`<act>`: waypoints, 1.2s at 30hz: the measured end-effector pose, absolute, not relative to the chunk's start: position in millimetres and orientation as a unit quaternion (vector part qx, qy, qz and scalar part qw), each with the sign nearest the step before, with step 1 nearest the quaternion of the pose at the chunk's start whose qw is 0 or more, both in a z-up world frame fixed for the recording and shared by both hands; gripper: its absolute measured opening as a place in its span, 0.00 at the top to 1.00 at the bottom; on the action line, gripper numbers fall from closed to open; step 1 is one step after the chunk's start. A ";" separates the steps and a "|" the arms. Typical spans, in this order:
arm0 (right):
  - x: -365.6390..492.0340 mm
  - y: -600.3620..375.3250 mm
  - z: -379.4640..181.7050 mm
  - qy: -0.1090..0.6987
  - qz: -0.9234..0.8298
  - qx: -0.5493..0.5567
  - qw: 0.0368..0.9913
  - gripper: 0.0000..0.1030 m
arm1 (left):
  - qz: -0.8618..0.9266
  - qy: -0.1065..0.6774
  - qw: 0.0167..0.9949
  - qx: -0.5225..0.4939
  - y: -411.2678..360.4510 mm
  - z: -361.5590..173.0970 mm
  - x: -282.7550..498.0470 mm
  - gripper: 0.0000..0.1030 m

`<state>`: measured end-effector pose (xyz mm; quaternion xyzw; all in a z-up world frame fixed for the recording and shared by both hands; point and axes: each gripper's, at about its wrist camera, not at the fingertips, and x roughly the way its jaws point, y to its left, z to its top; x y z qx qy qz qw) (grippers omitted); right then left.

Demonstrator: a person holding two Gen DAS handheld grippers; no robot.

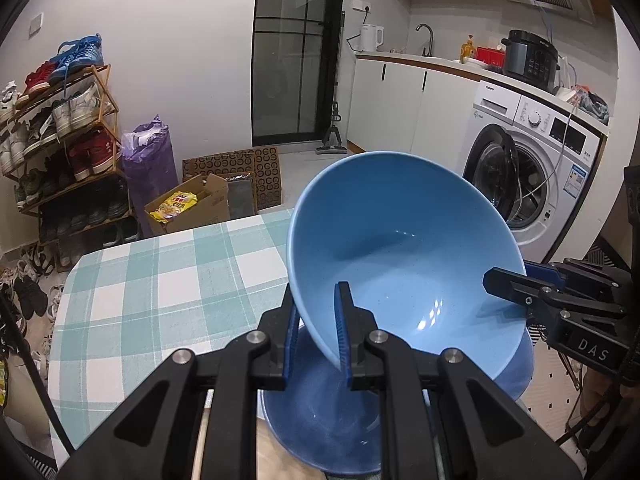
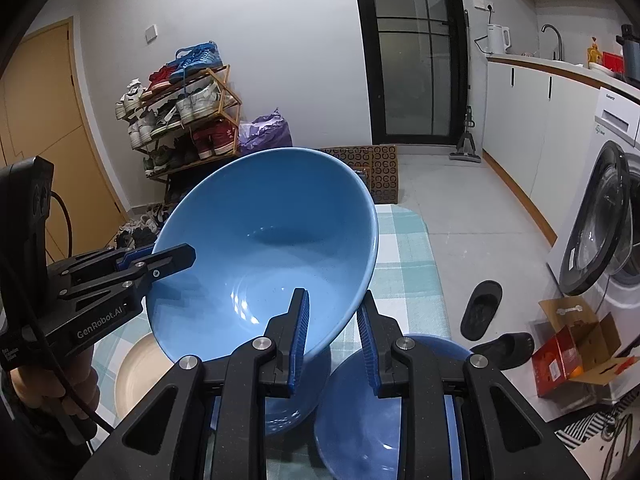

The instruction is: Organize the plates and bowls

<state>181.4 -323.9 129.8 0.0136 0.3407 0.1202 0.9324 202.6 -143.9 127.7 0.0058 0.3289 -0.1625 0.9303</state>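
Note:
A large blue bowl (image 1: 404, 248) is held in the air, tilted, above the checked table (image 1: 160, 280). My left gripper (image 1: 318, 332) is shut on its left rim, one finger inside, one outside. My right gripper (image 2: 334, 336) is shut on the opposite rim of the same bowl (image 2: 264, 248); it shows in the left wrist view (image 1: 508, 284) at the right. The left gripper shows in the right wrist view (image 2: 160, 260). Below lie a blue plate (image 2: 360, 412), another blue dish (image 1: 320, 420) and a cream plate (image 2: 140, 372).
The table's far edge (image 1: 240, 220) drops to the floor. A shoe rack (image 1: 60, 140) stands at the left, a cardboard box (image 1: 192, 208) beyond the table, a washing machine (image 1: 532, 160) at the right. Slippers (image 2: 482, 308) and a red box (image 2: 572, 348) lie on the floor.

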 end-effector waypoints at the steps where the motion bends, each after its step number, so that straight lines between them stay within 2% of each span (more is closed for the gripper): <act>1: 180.1 -322.5 129.2 0.342 0.121 0.013 0.932 0.76 | -0.162 0.328 0.931 0.005 -143.1 127.5 200.6 0.86; 36: 162.6 -283.6 86.2 0.382 0.147 -0.007 0.912 0.76 | -0.144 0.362 0.921 0.003 -116.2 87.6 174.7 0.85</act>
